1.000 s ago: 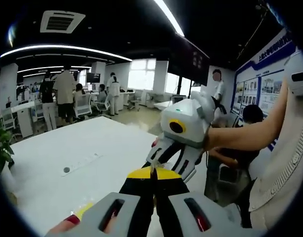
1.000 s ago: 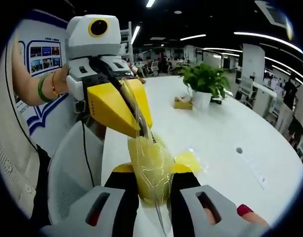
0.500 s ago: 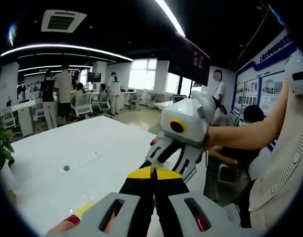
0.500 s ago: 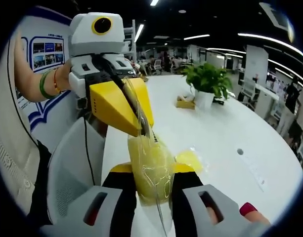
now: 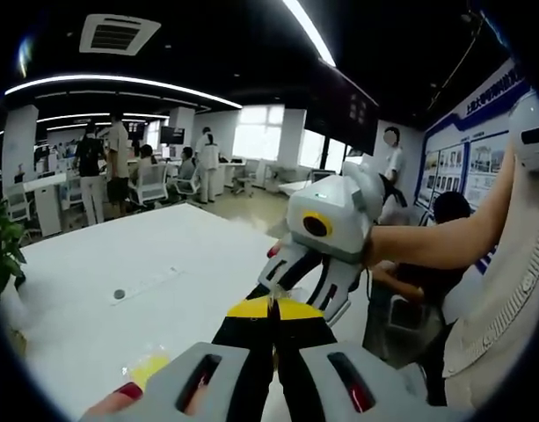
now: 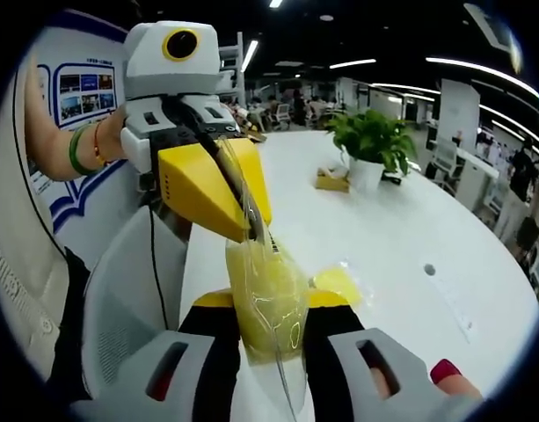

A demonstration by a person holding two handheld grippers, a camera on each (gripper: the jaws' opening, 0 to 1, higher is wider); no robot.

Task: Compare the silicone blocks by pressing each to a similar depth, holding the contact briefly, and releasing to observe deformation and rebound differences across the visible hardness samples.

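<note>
A yellow silicone block in a clear plastic bag (image 6: 265, 294) hangs above the table, held between both grippers. My right gripper (image 6: 267, 308) is shut on the bagged block from below. My left gripper (image 6: 254, 227) comes in from the upper left, its yellow jaws shut on the bag's top edge. In the left gripper view, my left gripper (image 5: 271, 306) is closed on a thin clear film, and the right gripper (image 5: 291, 283) faces it closely. A second yellow bagged block (image 6: 339, 283) lies on the white table (image 6: 401, 237); that block (image 5: 146, 367) also shows by my left jaw.
A potted plant (image 6: 370, 141) and a small yellow box (image 6: 331, 183) stand further along the table. A grey chair (image 6: 120, 299) sits at the table's near edge. A person's arm (image 5: 445, 237) holds the right gripper. Several people stand by desks (image 5: 111, 167) in the background.
Both grippers keep their hold on the bag and stay together. Only the views have shifted slightly.
</note>
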